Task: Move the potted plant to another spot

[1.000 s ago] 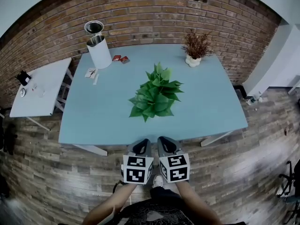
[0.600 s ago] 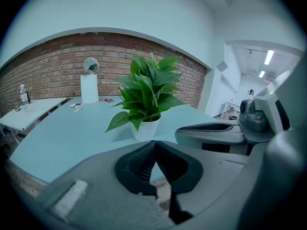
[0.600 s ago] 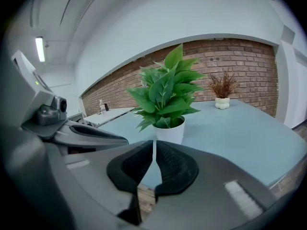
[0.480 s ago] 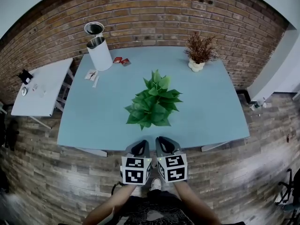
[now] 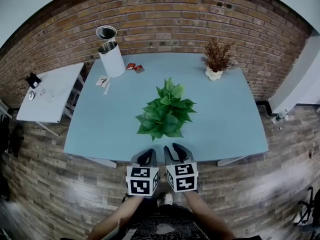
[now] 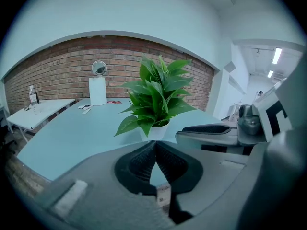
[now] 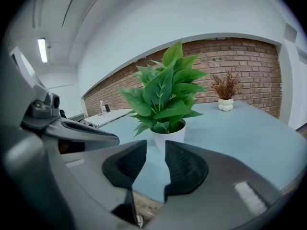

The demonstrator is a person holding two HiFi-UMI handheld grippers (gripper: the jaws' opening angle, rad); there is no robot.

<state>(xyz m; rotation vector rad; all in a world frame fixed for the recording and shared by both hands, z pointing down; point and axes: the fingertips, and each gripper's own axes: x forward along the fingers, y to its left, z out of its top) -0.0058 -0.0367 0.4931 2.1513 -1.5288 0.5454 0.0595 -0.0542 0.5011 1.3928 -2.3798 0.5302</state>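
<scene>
Potted plant (image 5: 166, 109) stands upright near the middle of the light-blue table (image 5: 225, 129), in a white pot, nothing touching it. Both hand-held grippers are side by side at the table's near edge, pointed at the plant and short of the pot.

Left hand-held gripper (image 5: 146, 157): jaws closed tip to tip, nothing in them.

Right hand-held gripper (image 5: 175, 151): jaws have just been opening, now a narrow gap, empty. The pot shows beyond the gap, no contact.

Far left corner: white cylindrical bin (image 5: 112, 59). Far right corner: dried plant (image 5: 217, 59) in a small white pot. Smaller white side table (image 5: 52, 91) stands apart on the left.
</scene>
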